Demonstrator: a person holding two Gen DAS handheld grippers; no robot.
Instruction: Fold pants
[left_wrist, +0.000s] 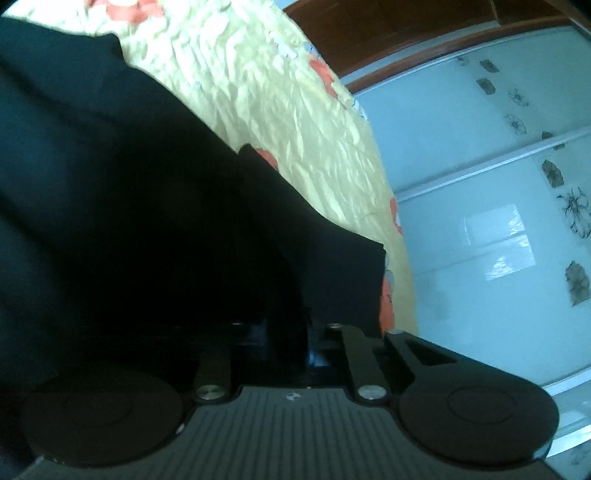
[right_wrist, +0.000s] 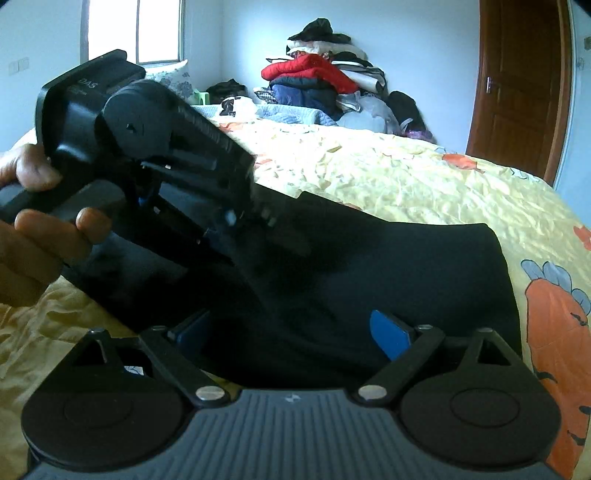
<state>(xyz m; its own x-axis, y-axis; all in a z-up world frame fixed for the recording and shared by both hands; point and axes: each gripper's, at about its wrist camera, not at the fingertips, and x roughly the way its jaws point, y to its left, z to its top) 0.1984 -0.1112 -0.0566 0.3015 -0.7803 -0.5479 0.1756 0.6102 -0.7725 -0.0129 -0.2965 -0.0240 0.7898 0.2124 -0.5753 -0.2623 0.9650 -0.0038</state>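
Black pants (right_wrist: 406, 277) lie spread on a yellow bedspread (right_wrist: 406, 177). In the left wrist view the pants (left_wrist: 110, 166) fill the left half, and dark cloth runs right down into my left gripper (left_wrist: 288, 332), whose jaws are together on it. The right wrist view shows that left gripper (right_wrist: 264, 221), held by a hand (right_wrist: 33, 236), with its tip at the far left edge of the pants. My right gripper (right_wrist: 291, 332) stands open low over the near part of the pants. Its blue pads (right_wrist: 389, 332) are wide apart and press on nothing.
A pile of clothes (right_wrist: 325, 81) is heaped at the far end of the bed. A brown door (right_wrist: 517, 85) stands to the right. Pale sliding wardrobe panels (left_wrist: 480, 184) rise beyond the bed's edge. The bedspread (left_wrist: 277, 110) has orange cartoon prints along its border.
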